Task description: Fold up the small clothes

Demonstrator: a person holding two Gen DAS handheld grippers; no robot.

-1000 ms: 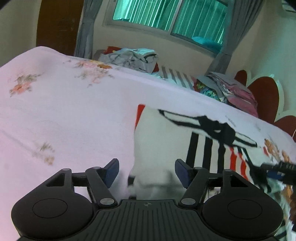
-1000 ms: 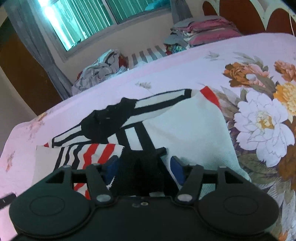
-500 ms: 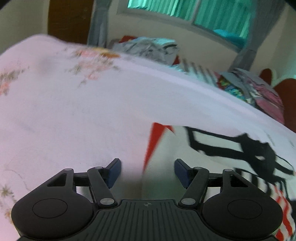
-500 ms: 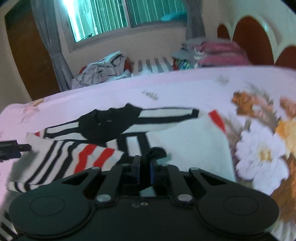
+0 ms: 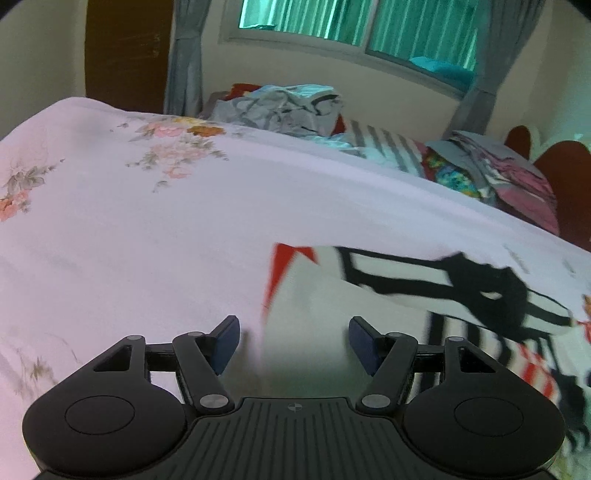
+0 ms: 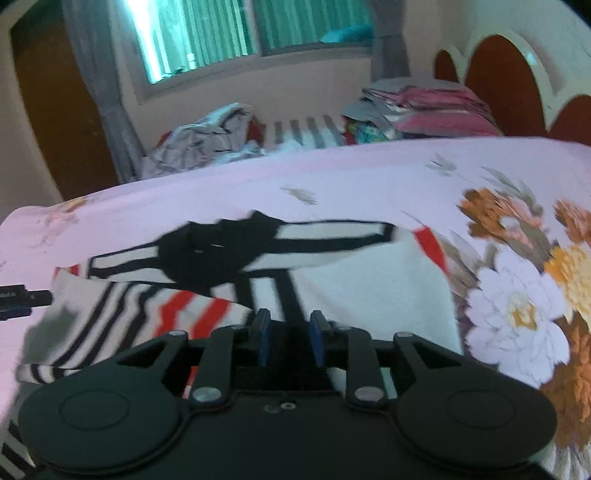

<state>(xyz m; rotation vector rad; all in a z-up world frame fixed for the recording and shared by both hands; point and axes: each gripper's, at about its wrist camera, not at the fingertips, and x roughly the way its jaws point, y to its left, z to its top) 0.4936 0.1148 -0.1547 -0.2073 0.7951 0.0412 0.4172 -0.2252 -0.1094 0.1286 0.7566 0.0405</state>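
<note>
On the pink floral bedspread (image 5: 155,236) lies a striped garment (image 6: 369,288); window (image 5: 354,26) behind.

Floral bedsheet (image 5: 147,229), crumpled clothes heap (image 5: 284,107), window (image 6: 221,33), curtains (image 5: 184,55)

Striped white, black and red garment (image 6: 332,280), partly folded on bedsheet (image 6: 221,192)

My right gripper (image 6: 290,338) closed hard on the dark fold of the shirt (image 6: 369,291) and its jaws have just been opening a little, cloth between them; my left gripper (image 5: 293,341) slid from over the shirt's white panel to its red-trimmed edge
</note>
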